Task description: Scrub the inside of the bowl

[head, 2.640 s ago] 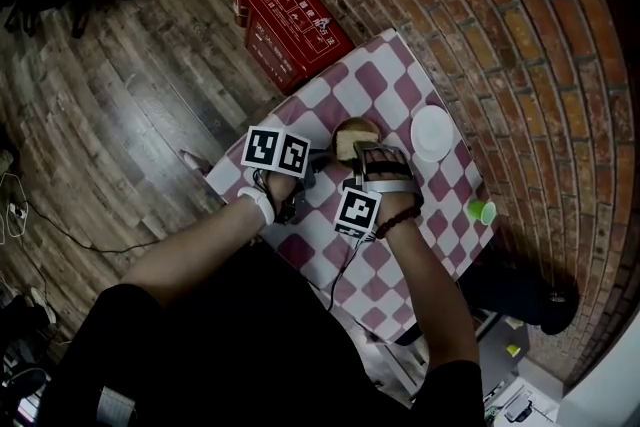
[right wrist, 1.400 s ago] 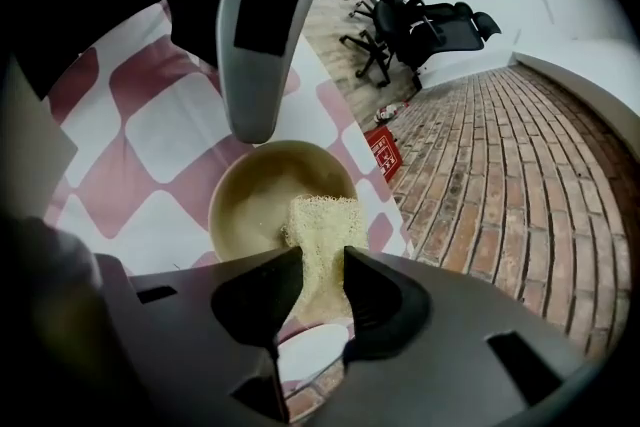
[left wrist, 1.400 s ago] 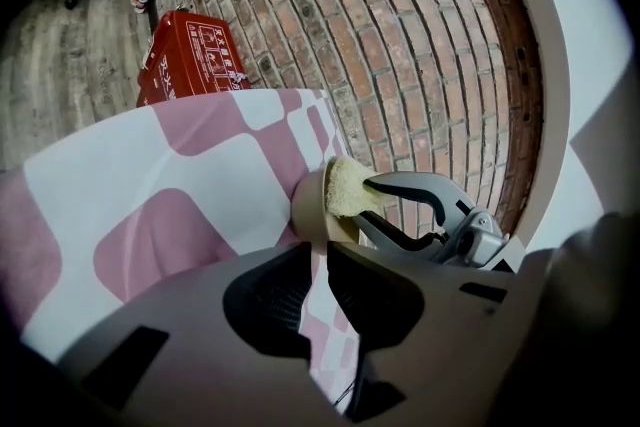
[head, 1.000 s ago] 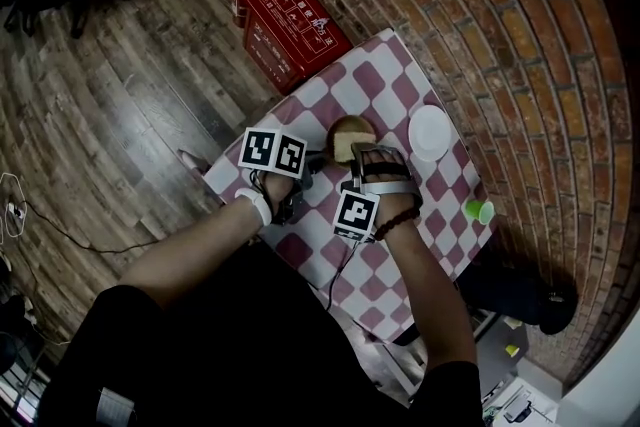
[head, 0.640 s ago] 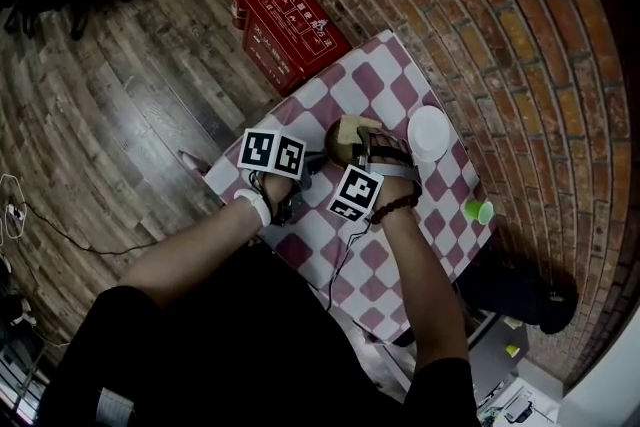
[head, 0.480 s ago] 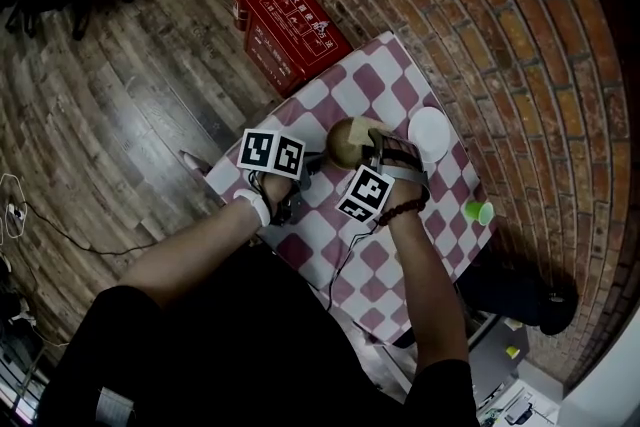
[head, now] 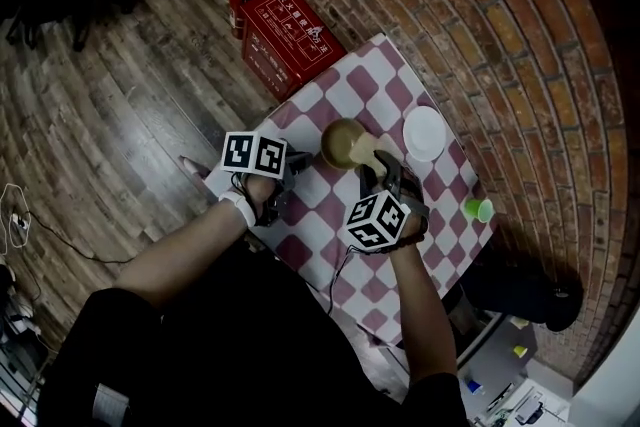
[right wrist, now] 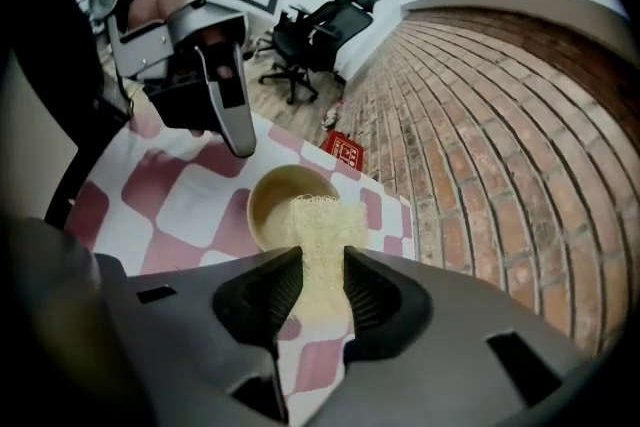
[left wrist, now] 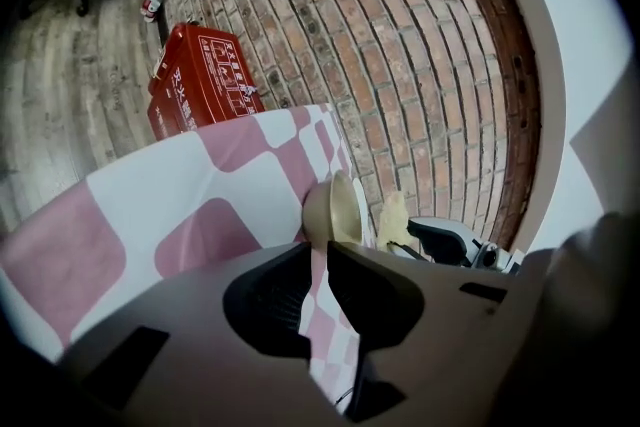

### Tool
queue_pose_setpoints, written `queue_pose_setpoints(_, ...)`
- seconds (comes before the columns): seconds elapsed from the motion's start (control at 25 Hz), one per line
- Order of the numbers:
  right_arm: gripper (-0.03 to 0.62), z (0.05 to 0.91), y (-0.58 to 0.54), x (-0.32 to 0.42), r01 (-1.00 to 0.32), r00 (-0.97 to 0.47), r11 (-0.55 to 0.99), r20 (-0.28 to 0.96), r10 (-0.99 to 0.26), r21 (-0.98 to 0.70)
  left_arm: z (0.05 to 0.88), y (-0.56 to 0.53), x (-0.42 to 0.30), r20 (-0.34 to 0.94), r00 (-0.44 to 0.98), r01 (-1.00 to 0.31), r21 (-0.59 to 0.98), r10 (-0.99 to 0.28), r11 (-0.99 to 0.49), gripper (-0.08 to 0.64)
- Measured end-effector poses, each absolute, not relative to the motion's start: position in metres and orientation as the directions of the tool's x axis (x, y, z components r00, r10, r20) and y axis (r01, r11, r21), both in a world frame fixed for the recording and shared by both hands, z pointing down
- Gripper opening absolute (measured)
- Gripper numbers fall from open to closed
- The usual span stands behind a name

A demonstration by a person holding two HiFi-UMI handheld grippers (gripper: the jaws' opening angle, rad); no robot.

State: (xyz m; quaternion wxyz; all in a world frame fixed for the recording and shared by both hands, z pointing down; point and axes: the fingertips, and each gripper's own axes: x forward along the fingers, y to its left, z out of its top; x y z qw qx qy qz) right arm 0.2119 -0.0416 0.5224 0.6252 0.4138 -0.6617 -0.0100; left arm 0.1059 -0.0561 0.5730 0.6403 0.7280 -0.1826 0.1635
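A tan bowl (head: 343,143) stands upright on the pink-and-white checked table (head: 330,100). My right gripper (head: 383,165) is shut on a pale yellow sponge (head: 374,151), just right of the bowl. In the right gripper view the sponge (right wrist: 318,245) sticks out between the jaws, its tip over the near rim of the bowl (right wrist: 275,205). My left gripper (head: 298,163) hovers left of the bowl, apart from it. Its jaws stand almost together with only tablecloth showing between them (left wrist: 318,265). The left gripper view shows the bowl (left wrist: 330,210) edge-on.
A white plate (head: 425,133) lies to the right of the bowl, and a green cup (head: 480,209) stands near the table's right edge. A red box (head: 290,35) and a fire extinguisher (head: 238,0) sit on the wooden floor by the brick wall.
My right gripper has drawn back from over the bowl toward me with the sponge, uncovering the bowl. The left gripper has shifted slightly left, away from the bowl.
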Motion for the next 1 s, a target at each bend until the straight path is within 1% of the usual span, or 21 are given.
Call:
queue_pose_setpoints(0.24, 0.138, 0.519, -0.003, 0.202, -0.789, -0.002, 0.505, 0.820, -0.573, 0.350, 0.567, -0.057, 0.069, 0.532, 0.840, -0.543, 0.821, -0.110, -0.175, 0.060)
queue_pose_setpoints(0.4, 0.138, 0.510, 0.015, 0.200, -0.894, -0.075, 0.391, 0.788, -0.611, 0.218, 0.557, -0.053, 0.045, 0.548, 0.823, -0.567, 0.803, -0.146, -0.184, 0.060)
queue_pose_setpoints(0.48, 0.138, 0.504, 0.023, 0.198, -0.922, -0.099, 0.349, 0.773, -0.627, 0.165, 0.549, -0.055, 0.034, 0.560, 0.808, -0.589, 0.780, -0.184, -0.211, 0.060)
queue_pose_setpoints(0.6, 0.138, 0.497, 0.039, 0.190, -0.945, -0.148, 0.316, 0.753, -0.641, 0.083, 0.533, -0.066, 0.012, 0.572, 0.764, -0.644, 0.708, -0.298, -0.291, 0.060)
queue_pose_setpoints(0.8, 0.138, 0.483, 0.061, 0.181, -0.963, -0.218, 0.264, 0.698, -0.682, -0.043, 0.502, -0.083, -0.025, 0.565, 0.680, -0.733, 0.533, -0.468, -0.423, 0.060)
queue_pose_setpoints(1.0, 0.138, 0.451, 0.074, 0.189, -0.971, -0.236, 0.153, 0.622, -0.747, -0.184, 0.450, -0.080, -0.043, 0.516, 0.641, -0.764, 0.364, -0.568, -0.532, 0.058)
